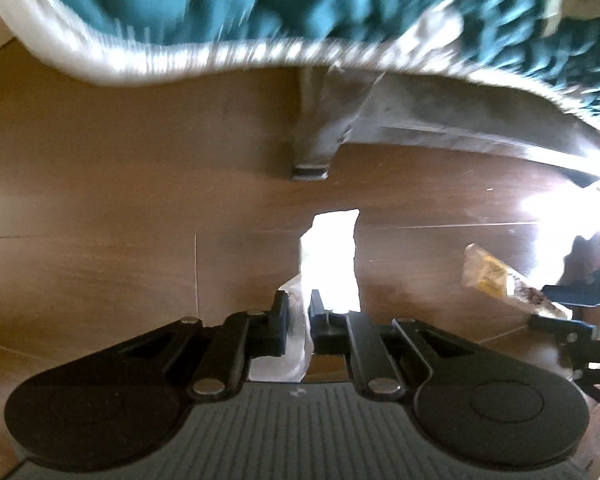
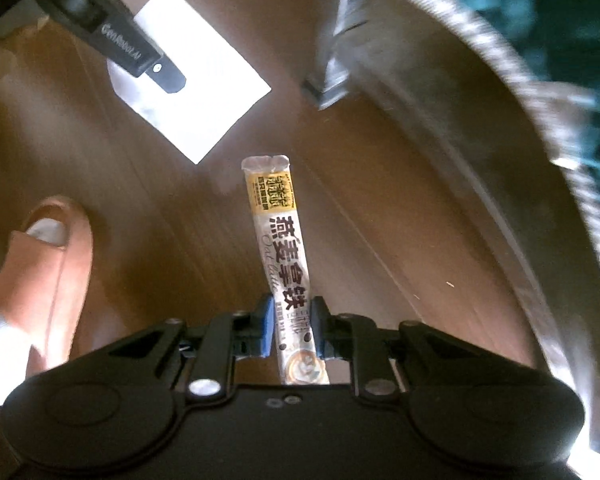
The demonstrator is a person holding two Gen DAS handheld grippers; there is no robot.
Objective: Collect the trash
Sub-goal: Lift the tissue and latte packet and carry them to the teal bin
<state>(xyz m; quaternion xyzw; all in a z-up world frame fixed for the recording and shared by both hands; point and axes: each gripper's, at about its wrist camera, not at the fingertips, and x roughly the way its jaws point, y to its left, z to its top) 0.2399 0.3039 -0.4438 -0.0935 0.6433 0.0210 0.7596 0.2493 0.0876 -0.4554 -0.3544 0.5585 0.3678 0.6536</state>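
left gripper (image 1: 299, 320) pinching white paper scrap (image 1: 332, 256) | right gripper (image 2: 291, 330) clamped on latte sachet (image 2: 278, 232) | both off the floor (image 1: 100, 200), no bin in sight yet

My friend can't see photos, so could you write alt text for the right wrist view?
The right hand-held gripper pinches an oat latte sachet above a wooden floor. Beyond it, the left hand-held gripper holds a white wrapper.
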